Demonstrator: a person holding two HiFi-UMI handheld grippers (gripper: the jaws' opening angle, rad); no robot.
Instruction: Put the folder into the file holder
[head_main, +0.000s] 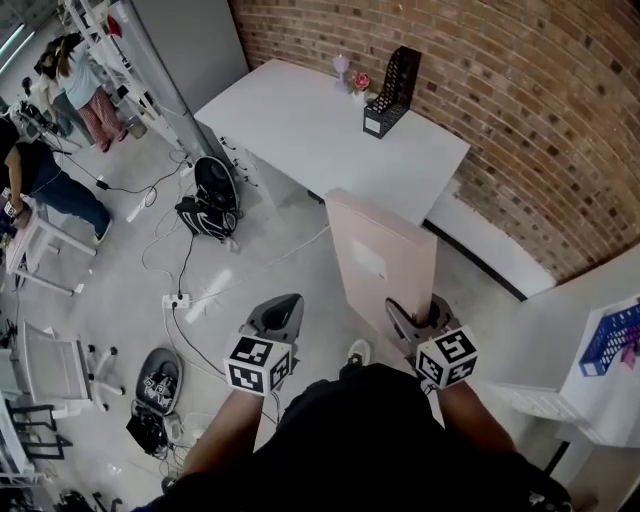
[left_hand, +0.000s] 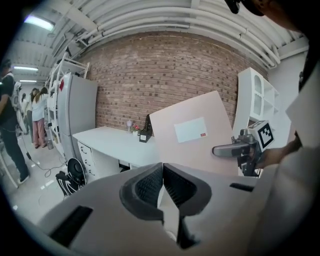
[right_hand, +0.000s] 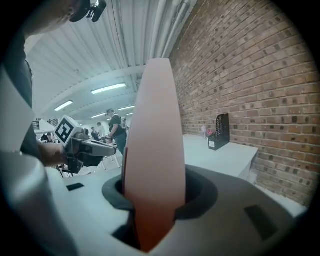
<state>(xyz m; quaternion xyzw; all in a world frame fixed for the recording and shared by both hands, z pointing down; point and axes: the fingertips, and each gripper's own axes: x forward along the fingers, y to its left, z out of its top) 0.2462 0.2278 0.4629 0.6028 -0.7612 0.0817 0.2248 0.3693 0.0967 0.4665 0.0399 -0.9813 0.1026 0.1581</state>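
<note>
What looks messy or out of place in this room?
Loose cables and a power strip sprawl across the floor beside a black backpack slumped near the white desk, possibly a tripping hazard. The file holder stands upright on the desk; nothing looks spilled.

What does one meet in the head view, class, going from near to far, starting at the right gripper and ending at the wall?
right gripper → pink folder, standing upright in its jaws → white desk → black file holder → brick wall
</note>
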